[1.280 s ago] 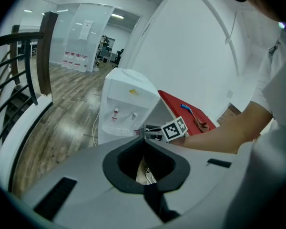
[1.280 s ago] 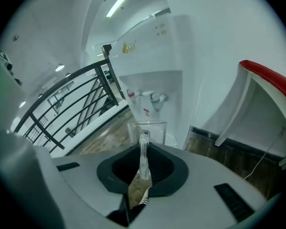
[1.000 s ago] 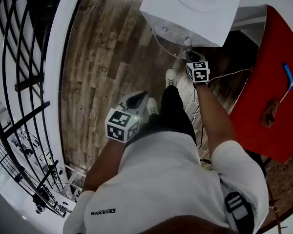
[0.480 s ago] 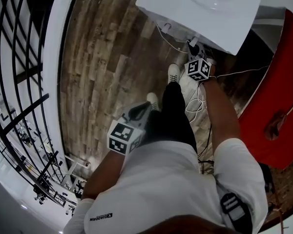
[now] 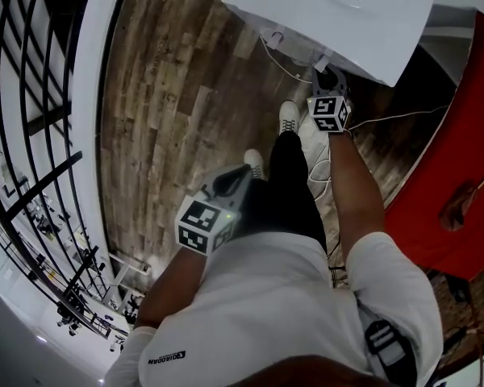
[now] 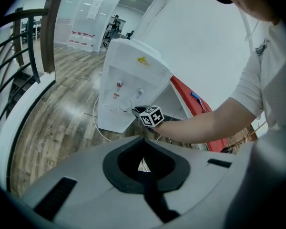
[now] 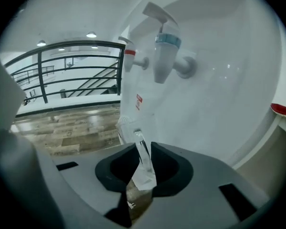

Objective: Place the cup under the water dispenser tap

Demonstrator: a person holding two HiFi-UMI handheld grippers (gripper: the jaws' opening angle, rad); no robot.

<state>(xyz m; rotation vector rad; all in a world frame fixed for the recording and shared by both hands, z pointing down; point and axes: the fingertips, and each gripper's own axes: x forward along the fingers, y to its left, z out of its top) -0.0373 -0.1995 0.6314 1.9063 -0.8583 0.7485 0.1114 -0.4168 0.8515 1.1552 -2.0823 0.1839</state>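
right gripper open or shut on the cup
Shut: the right gripper pinches the clear cup by its wall between its jaws, seen in the right gripper view.

Left tongs (image 5: 230,181), centre-left of the head view, are held low near the body, jaws together with nothing between them. Right arm (image 5: 356,196) is extended toward the upper right. Right tongs (image 5: 328,77) are clamped on the thin wall of the cup (image 7: 144,168).
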